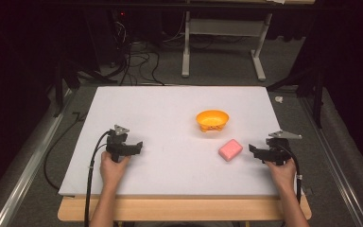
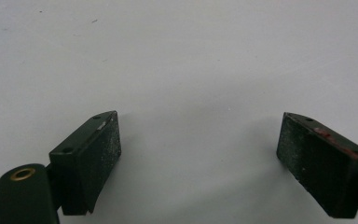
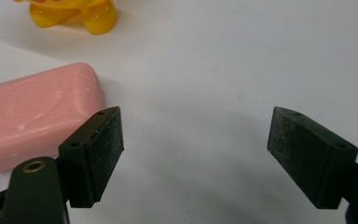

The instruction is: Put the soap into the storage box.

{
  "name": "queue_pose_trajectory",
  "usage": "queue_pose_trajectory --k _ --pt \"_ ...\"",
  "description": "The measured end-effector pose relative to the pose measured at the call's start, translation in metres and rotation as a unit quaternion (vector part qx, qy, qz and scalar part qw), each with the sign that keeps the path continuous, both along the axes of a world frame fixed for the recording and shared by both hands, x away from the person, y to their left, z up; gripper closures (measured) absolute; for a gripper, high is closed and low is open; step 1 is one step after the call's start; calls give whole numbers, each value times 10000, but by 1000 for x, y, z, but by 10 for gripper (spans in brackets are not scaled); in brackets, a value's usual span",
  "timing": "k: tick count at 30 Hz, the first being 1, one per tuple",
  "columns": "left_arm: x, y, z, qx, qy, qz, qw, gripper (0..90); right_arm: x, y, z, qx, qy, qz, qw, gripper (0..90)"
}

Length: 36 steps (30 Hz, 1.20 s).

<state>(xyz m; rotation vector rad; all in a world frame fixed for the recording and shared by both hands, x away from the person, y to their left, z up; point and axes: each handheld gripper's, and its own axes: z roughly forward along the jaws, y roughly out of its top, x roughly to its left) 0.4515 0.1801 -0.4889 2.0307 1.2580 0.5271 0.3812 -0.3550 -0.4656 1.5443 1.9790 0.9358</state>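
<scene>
soap bar (image 1: 230,149), pink and rounded, lies flat on the white board (image 1: 170,118) at about 4 o'clock from the board's middle, tilted so its long side runs toward 2 o'clock.

starting at the left of the high view: the person's left forearm comes up from the bottom edge, the left hand (image 1: 112,166) wrapped around the left gripper (image 1: 137,146), which sits low over the board near 8 o'clock and points toward 3 o'clock. its cable loops off the board's left edge. in the left gripper view its jaws stand wide apart with bare white board between them (nothing held).

moving right, an orange bowl (image 1: 212,120) stands just past the middle, at about 11 o'clock from the soap bar and near it but apart.

further right, the right hand (image 1: 280,169) holds the right gripper (image 1: 252,148) at the board's right edge, pointing toward 9 o'clock at the soap bar, just beside it. in the right gripper view (image 3: 193,135) the jaws are spread wide and empty; the soap bar (image 3: 32,116) lies outside the left jaw, very close to it (whether they touch i cannot tell), with the bowl's foot (image 3: 70,14) beyond at 11 o'clock.
</scene>
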Motion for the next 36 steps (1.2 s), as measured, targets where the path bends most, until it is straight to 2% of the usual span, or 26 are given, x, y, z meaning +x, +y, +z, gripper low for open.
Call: queue_pose_trajectory --k 7,16,18,25,36 --pt "0 0 0 0 0 0 10000 140 -13 3 5 146 -183 120 9997 164" --pt "0 0 0 0 1 1 10000 140 -24 11 8 288 -280 304 9987 154" --pt "0 0 0 0 1 0 10000 140 -25 14 9 405 -296 368 9981 149" --pt "0 0 0 0 -1 1 10000 140 -28 29 11 295 -370 571 9972 140" --pt "0 0 0 -1 2 1 10000 140 -23 48 11 247 -327 854 9955 129"
